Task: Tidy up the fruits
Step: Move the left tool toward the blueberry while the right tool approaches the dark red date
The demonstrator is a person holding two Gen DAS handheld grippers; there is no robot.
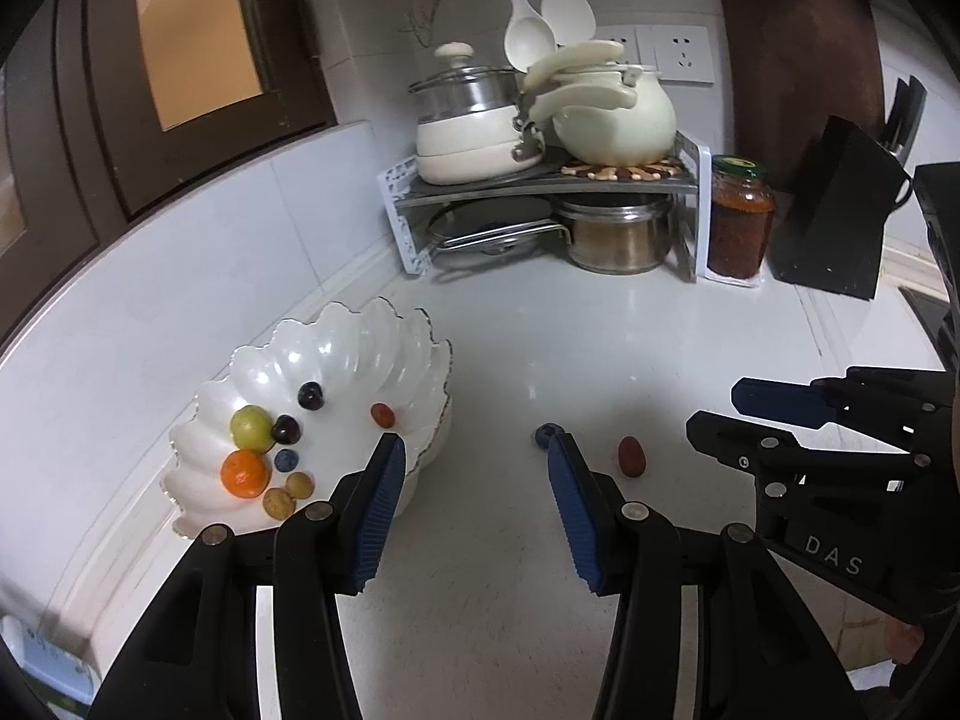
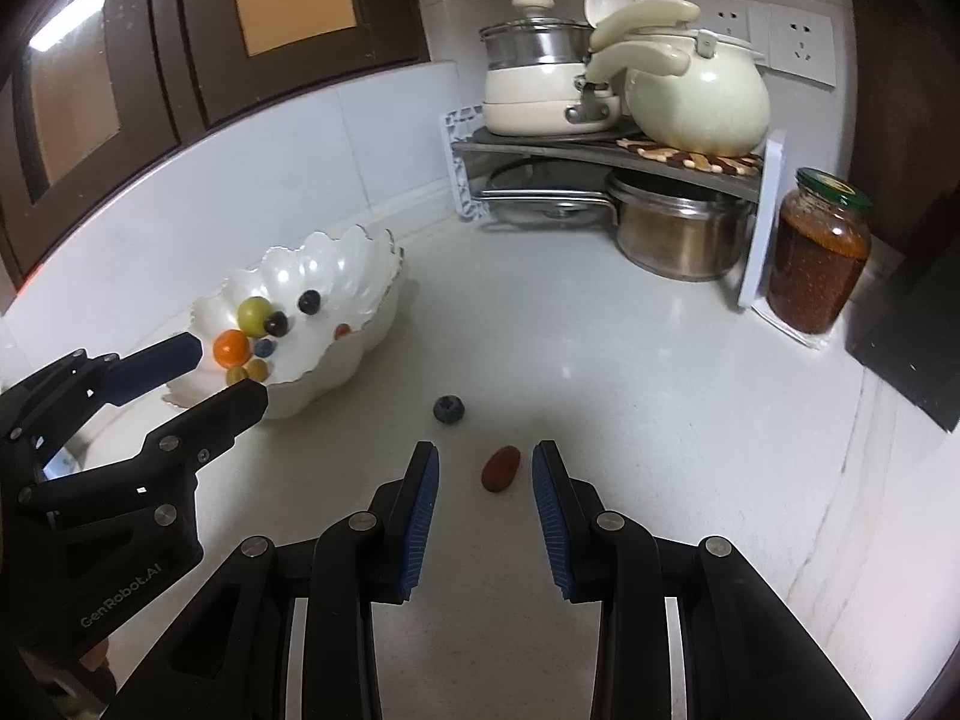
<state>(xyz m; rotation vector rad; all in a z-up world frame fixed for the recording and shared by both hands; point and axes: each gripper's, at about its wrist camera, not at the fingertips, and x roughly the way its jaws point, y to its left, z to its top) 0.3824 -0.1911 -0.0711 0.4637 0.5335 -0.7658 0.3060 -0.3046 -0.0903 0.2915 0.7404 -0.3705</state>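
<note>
A white scalloped bowl (image 1: 360, 348) (image 2: 354, 258) stands on the counter at the left and holds several small fruits, among them an orange one (image 1: 244, 473), a green one (image 1: 252, 427) and dark berries. Two fruits lie loose on the counter: a blueberry (image 1: 545, 435) (image 2: 449, 409) and a red date (image 1: 632, 456) (image 2: 501, 467). My left gripper (image 1: 477, 450) is open and empty, between the bowl and the blueberry. My right gripper (image 2: 485, 459) is open, with the red date lying between its fingertips, pads apart from it. Each gripper shows in the other's view (image 1: 714, 414) (image 2: 231, 369).
A corner rack (image 1: 540, 183) at the back carries cream pots and a kettle (image 1: 612, 120), with a steel pot (image 1: 618, 234) under it. A jar of red sauce (image 1: 739, 222) (image 2: 819, 258) and a black knife block (image 1: 840, 216) stand to the right. White counter (image 2: 600, 360) stretches between.
</note>
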